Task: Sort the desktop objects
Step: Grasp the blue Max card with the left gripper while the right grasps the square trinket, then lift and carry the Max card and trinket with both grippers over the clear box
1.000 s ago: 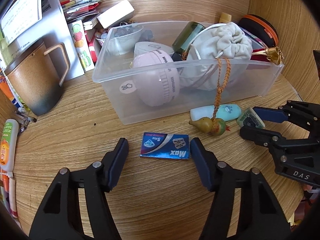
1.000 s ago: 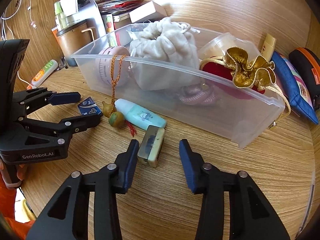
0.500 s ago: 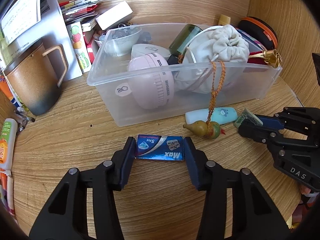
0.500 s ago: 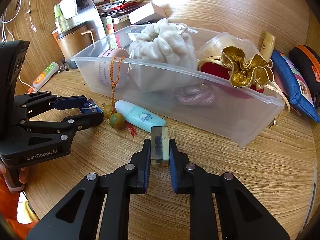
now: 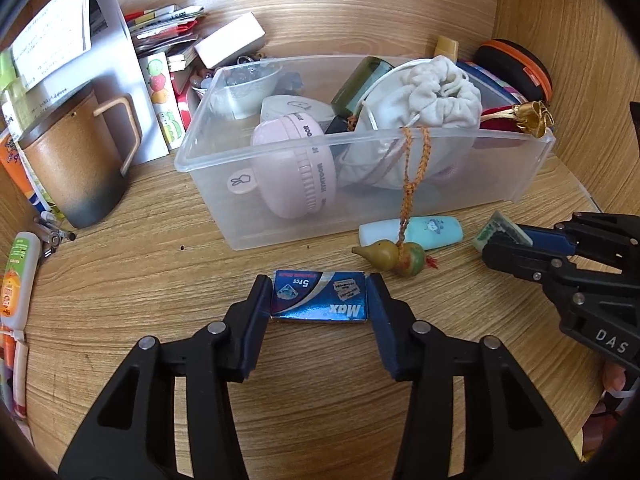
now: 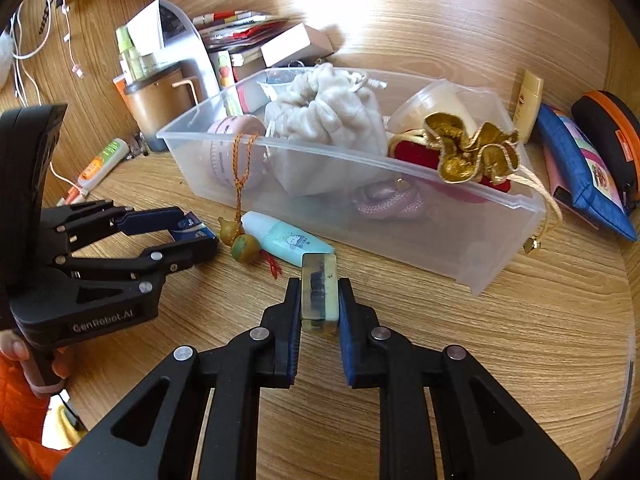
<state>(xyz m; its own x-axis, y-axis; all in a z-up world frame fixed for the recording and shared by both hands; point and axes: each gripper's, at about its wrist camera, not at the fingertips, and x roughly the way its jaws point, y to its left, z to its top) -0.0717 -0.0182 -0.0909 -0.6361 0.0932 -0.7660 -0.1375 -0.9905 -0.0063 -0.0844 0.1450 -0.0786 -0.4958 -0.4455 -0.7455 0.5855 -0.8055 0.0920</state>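
Both my claws have just closed: my left claw (image 5: 319,300) pinches the blue razor-blade box (image 5: 319,297), my right claw (image 6: 319,304) the small translucent case (image 6: 319,298), both on the worktop (image 5: 140,280) before the clear bin (image 5: 400,216), ready for lifting in

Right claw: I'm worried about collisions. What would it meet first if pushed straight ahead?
Probably the pale blue tube, lying just beyond the small block the right claw clamps; behind it stands the clear bin.
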